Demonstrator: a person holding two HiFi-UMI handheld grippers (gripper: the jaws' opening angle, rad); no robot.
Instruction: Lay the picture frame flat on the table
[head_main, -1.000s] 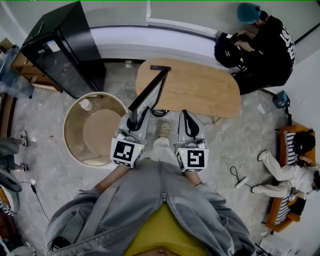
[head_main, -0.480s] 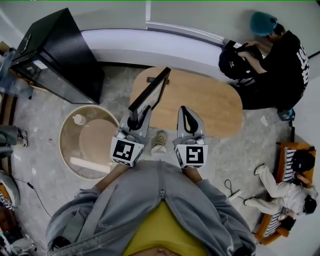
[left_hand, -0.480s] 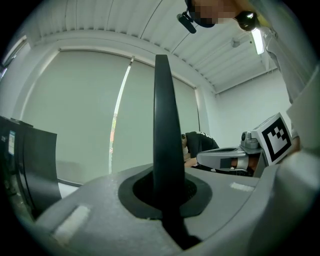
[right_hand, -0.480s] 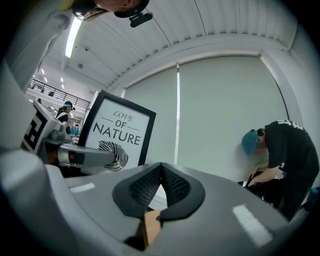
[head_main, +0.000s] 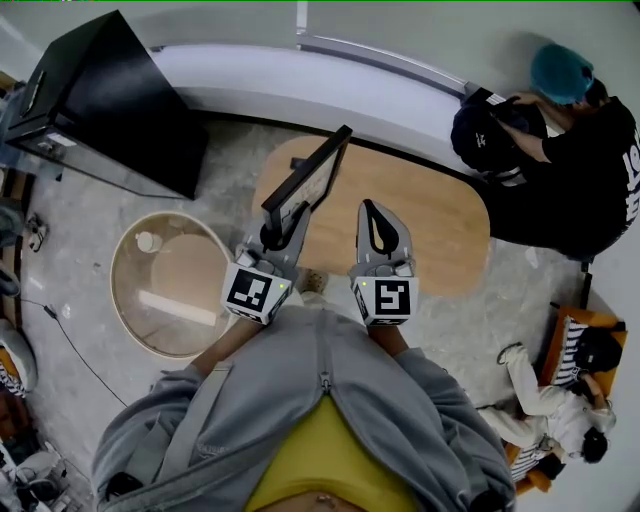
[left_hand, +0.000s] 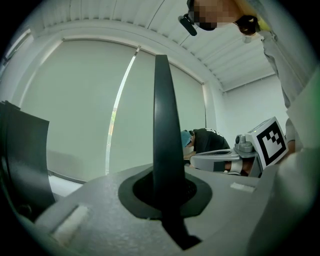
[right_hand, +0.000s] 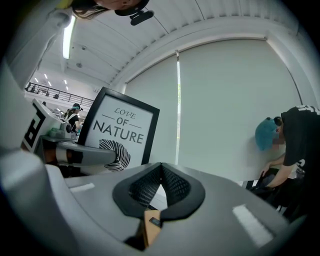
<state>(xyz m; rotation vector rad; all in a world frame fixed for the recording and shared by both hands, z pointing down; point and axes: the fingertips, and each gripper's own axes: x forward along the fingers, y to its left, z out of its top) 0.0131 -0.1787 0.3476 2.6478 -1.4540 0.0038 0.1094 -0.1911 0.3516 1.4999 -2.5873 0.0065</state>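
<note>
A black picture frame (head_main: 308, 180) with a white print reading "LOVE OF NATURE" (right_hand: 122, 132) stands upright and tilted in the air over the near left part of the oval wooden table (head_main: 430, 210). My left gripper (head_main: 270, 238) is shut on its lower edge. In the left gripper view the frame (left_hand: 165, 125) shows edge-on, rising from between the closed jaws. My right gripper (head_main: 372, 210) hovers over the table to the right of the frame, shut, with nothing in it (right_hand: 160, 187).
A black cabinet (head_main: 100, 100) stands at the left. A round wooden tub (head_main: 170, 285) sits on the floor left of the table. A person in black with a teal cap (head_main: 560, 150) crouches at the table's far right. Another person sits on an orange bench (head_main: 560, 420).
The table has come nearer under both grippers, which now reach over its near edge. The frame stays upright in the left gripper. The right gripper stays shut.
</note>
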